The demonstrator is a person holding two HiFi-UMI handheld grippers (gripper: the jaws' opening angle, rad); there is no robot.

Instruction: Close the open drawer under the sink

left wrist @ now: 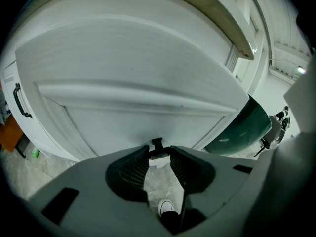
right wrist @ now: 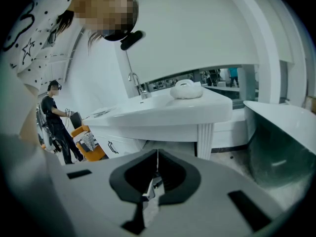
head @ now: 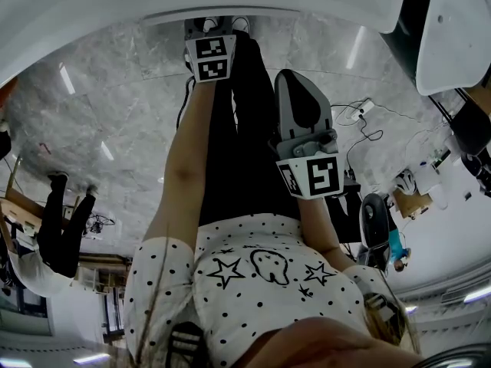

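Observation:
The white drawer front (left wrist: 133, 68) under the sink fills the left gripper view, with a raised moulding across it. My left gripper (left wrist: 158, 152) is right up against it, its tips closed on a small black pull (left wrist: 157, 143). In the head view only the left gripper's marker cube (head: 209, 56) shows, under the white vanity edge (head: 230, 6). My right gripper (right wrist: 157, 154) is shut on nothing and held back from the sink (right wrist: 163, 105). It hangs beside the person's leg (head: 295, 83).
The person's legs and shoe (left wrist: 168, 207) stand on a grey marble floor (head: 100, 106) below the drawer. A cabinet door with a black bar handle (left wrist: 19, 101) is at the left. Another person (right wrist: 57, 125) and an orange chair (right wrist: 91, 149) are behind.

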